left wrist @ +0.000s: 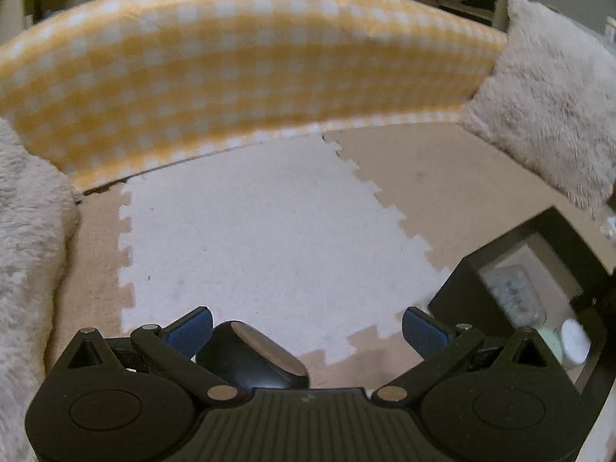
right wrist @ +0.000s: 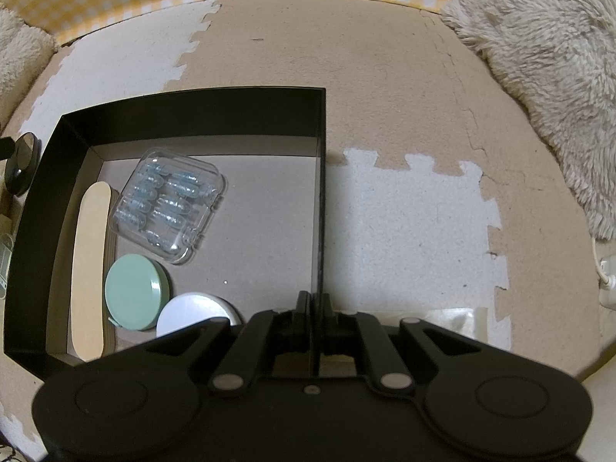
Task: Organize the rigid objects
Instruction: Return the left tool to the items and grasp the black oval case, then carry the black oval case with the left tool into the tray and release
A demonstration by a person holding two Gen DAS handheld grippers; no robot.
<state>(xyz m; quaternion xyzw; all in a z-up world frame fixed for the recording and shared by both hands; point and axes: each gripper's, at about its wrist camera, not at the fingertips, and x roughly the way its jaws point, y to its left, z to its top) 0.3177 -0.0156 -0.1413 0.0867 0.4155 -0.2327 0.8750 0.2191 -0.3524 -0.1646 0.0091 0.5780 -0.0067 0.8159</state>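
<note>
- On the foam-mat floor [right wrist: 404,96], the black box [right wrist: 192,115] holds a clear case [right wrist: 167,204], wooden stick [right wrist: 89,269], green tin [right wrist: 133,296] and white tin [right wrist: 192,313].
- Right tongs [right wrist: 316,308] pinch the box's right wall.
- Left tongs [left wrist: 307,327] stand wide, a dark puck [left wrist: 254,358] between them.

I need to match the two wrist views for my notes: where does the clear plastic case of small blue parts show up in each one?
Left wrist: the clear plastic case lies at the far right edge, blurred, inside the black box.
Right wrist: the case is left of centre, on the box floor, beyond the green round tin.
Shared landmark: the white round lid in the same box.
</note>
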